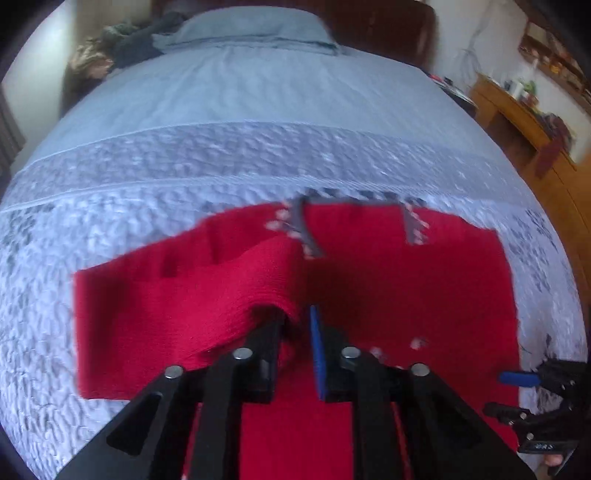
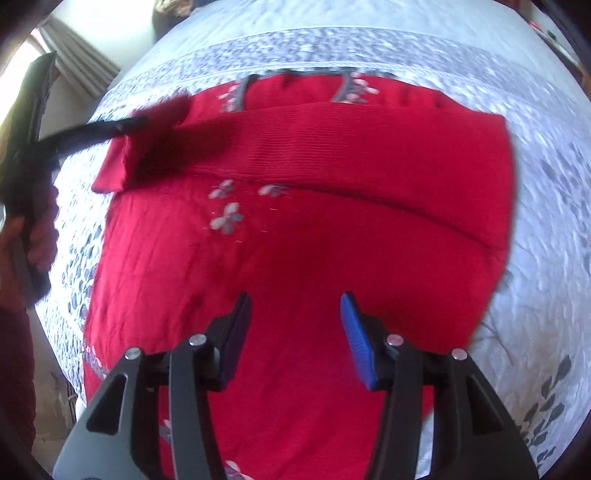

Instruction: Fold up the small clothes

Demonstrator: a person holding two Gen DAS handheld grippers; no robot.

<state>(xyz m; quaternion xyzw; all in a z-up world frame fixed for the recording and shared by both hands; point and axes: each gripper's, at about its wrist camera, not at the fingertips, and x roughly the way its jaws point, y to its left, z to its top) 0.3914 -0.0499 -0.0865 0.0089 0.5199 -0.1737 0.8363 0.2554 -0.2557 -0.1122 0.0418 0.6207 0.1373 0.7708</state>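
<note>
A red knit sweater (image 1: 406,277) (image 2: 332,229) with a grey collar and pale flower motifs lies flat on the bed. One sleeve (image 2: 295,140) is folded across its chest. In the left wrist view the end of that sleeve (image 1: 184,295) is draped over the left finger of my left gripper (image 1: 297,325). A fold of it hangs in the gap, but the pads stand apart and do not press it. In the right wrist view the left gripper (image 2: 140,120) shows blurred at the sleeve end. My right gripper (image 2: 295,314) (image 1: 508,393) hovers open over the sweater's lower body, holding nothing.
A pale blue-grey quilted bedspread (image 1: 221,166) (image 2: 546,184) covers the bed, with a pillow (image 1: 251,26) at its head. Dark clothes (image 1: 136,40) are heaped at the far left corner. A wooden desk (image 1: 517,122) stands to the right. A person's hand (image 2: 37,236) holds the left gripper's handle.
</note>
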